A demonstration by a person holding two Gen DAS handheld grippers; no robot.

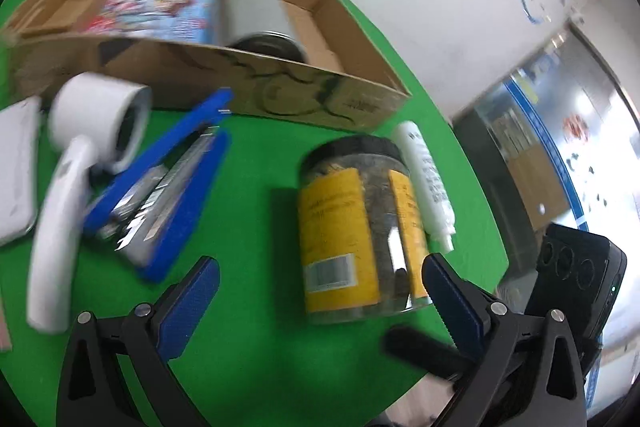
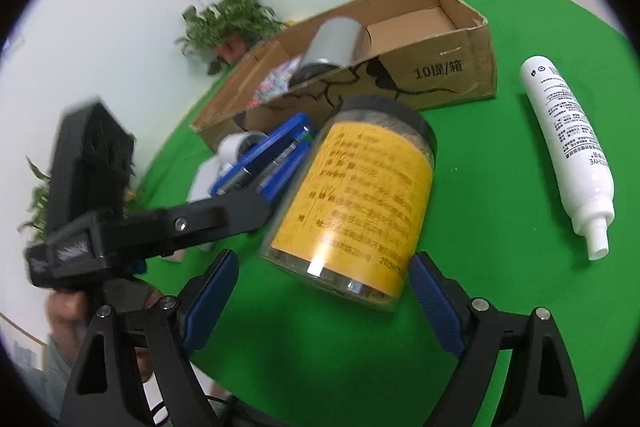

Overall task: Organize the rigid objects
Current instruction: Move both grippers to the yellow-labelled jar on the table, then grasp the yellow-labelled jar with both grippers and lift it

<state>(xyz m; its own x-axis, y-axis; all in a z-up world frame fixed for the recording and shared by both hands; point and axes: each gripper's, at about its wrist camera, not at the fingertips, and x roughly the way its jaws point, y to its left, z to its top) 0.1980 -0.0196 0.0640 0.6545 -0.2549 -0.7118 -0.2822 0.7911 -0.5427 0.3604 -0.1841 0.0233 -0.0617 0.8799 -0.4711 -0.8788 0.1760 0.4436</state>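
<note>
A green cloth-covered counter (image 1: 248, 367) is set against a white wall, with potted greenery (image 2: 230, 23) behind it. On it, a clear plastic jar (image 2: 352, 203) with a yellow label and a dark lid is seen lying on its side, lid toward the cardboard box (image 2: 452, 75).

The right claw (image 2: 320, 303) is held wide and empty, with the jar's base just ahead between its blue pads. The left claw (image 1: 320, 301) is likewise wide and empty, and its right finger is seen just beside the jar's base.

The step in hand is judged to be a grasp of the jar for placing in the box. A smooth round wall can roll or slip, so the pads would best be closed squarely across the body, over the paper label rather than the glossy base, and by one claw only.

A white squeeze tube (image 2: 568, 155) lies just beside the jar, rounded and slick. To the other side a blue stapler (image 1: 168, 187) with a bright metal insert lies open, touching a white handheld device (image 1: 80, 179) with a round head. The open corrugated box already holds a grey cylindrical tin (image 1: 256, 15) and a printed flat pack (image 1: 160, 11).
</note>
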